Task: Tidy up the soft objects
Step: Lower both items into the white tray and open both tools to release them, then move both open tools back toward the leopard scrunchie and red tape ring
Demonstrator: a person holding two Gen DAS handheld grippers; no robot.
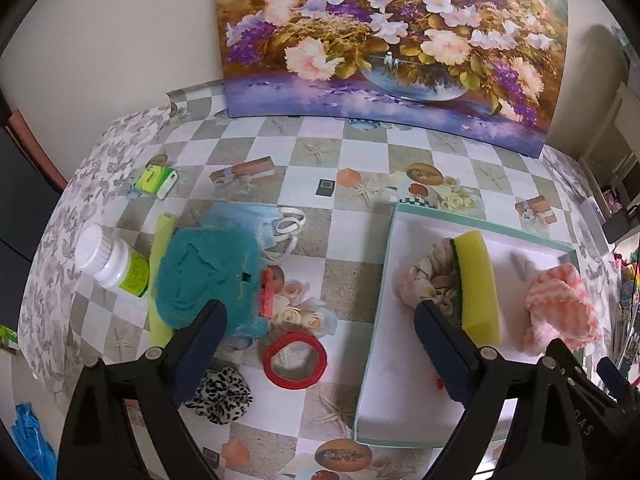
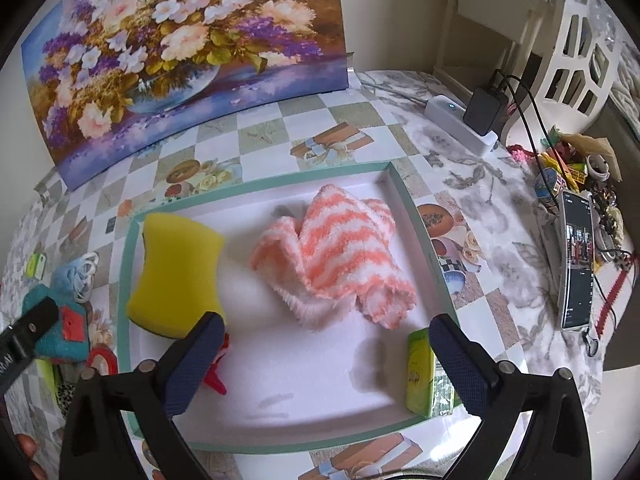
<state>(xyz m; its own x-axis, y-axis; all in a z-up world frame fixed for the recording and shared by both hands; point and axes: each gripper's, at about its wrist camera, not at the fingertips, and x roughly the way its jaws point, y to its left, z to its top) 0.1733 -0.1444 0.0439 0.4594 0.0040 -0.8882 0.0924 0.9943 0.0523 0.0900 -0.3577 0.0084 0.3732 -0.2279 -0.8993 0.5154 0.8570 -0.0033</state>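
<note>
Both tools (image 1: 316, 344) (image 2: 328, 360) gape empty; yellow sponge (image 2: 176, 276) and striped cloth (image 2: 336, 264) fill the tray (image 2: 420, 216).

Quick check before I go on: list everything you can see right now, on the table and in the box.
box: 1, white, teal rim, on table
sponge: 1, yellow, in box, left
cloth: 1, orange-white striped, in box
floral scrunchie: 1, pink, beside sponge
green pack: 1, in box, near corner
teal cloth: 1, left of box
bottle: 1, white, table left
red ring: 1, table
leopard scrunchie: 1, table
painting: 1, floral, rear
phone: 1, table right
left gripper: open
right gripper: open
</note>
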